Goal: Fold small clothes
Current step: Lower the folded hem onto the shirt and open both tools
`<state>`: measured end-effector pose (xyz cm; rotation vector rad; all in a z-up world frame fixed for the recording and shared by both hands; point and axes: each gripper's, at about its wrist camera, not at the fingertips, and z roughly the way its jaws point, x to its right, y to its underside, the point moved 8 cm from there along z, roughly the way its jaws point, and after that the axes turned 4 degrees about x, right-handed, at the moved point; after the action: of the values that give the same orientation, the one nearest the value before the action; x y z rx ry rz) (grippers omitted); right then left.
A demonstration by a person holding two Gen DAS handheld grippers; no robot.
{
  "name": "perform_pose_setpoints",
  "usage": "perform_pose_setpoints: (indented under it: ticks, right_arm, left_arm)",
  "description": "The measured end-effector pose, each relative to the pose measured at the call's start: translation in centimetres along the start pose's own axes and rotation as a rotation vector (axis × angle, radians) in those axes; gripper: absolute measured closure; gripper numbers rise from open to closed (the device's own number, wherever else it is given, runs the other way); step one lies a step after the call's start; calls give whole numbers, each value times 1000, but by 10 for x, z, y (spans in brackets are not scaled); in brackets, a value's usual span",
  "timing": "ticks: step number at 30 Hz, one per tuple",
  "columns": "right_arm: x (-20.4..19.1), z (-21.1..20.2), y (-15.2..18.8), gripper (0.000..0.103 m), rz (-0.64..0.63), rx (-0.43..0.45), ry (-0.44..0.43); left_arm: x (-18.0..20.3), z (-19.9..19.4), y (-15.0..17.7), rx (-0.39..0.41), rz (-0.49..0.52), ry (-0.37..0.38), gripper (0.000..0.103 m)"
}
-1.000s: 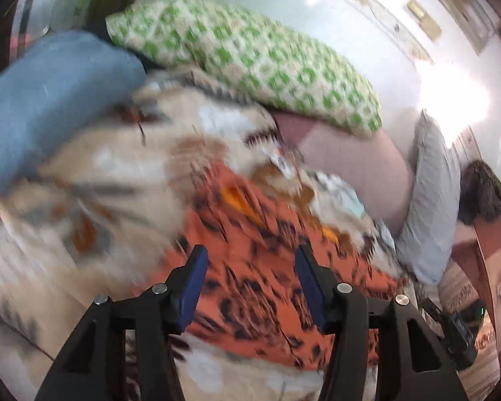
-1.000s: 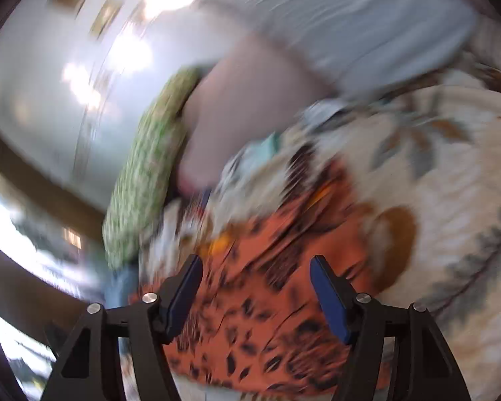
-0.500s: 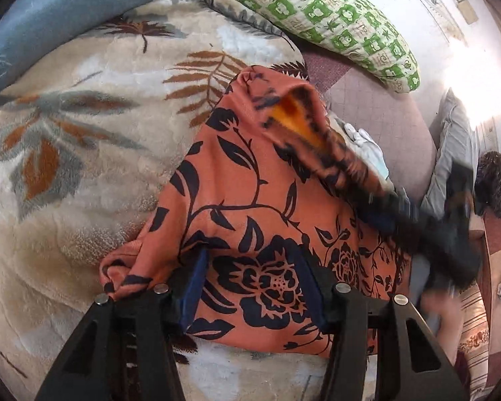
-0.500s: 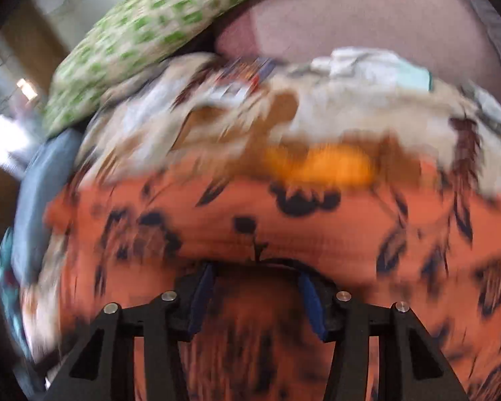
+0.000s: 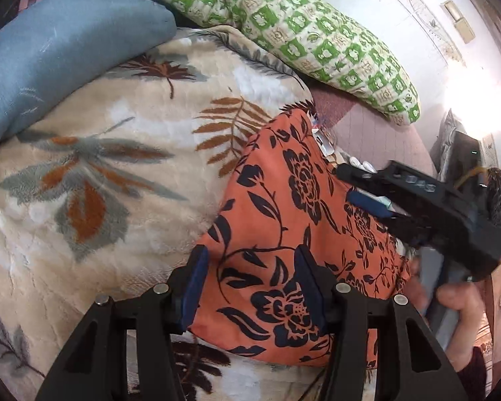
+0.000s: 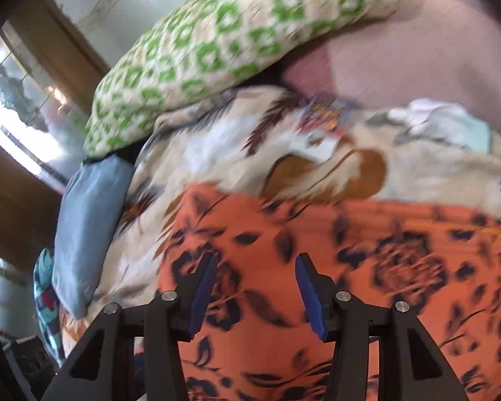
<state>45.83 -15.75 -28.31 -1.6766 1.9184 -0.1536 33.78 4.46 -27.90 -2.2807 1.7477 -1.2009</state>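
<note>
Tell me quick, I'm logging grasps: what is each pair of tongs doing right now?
Left tongs: open, astride the orange floral cloth, not pinching it.
Right tongs: open over the same cloth, holding nothing.

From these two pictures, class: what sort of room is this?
Probably a bedroom: a plush leaf-patterned blanket covers a bed, with a green-checked pillow and a blue pillow at its head.

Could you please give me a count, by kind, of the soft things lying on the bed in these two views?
Pillows: 2, a blue pillow and a green-patterned pillow
Blankets: 1, the leaf-print blanket
Orange floral garments: 1, the orange garment
Pale clothes piles: 1, the white and mint pile
Total: 5
</note>
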Motion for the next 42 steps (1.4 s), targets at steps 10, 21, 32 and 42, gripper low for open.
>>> perform_pose_setpoints:
  ticks: [10,21,32,42]
  right_arm:
    - [11,30,1,50,116,-13,66]
    - [127,-140,81,50,134,147,334]
    - [216,-186,162,50,309,212,289]
    - [215,-226,179,50,476,365,17]
  left_arm:
    - [-43,13,-11,-75,-100,-56,49]
    - [-21,6,1,-63,62,-83,49]
    - [-19,17,4,-51,128,-146,49]
    - [-19,-16,-17,75,122,-212,39]
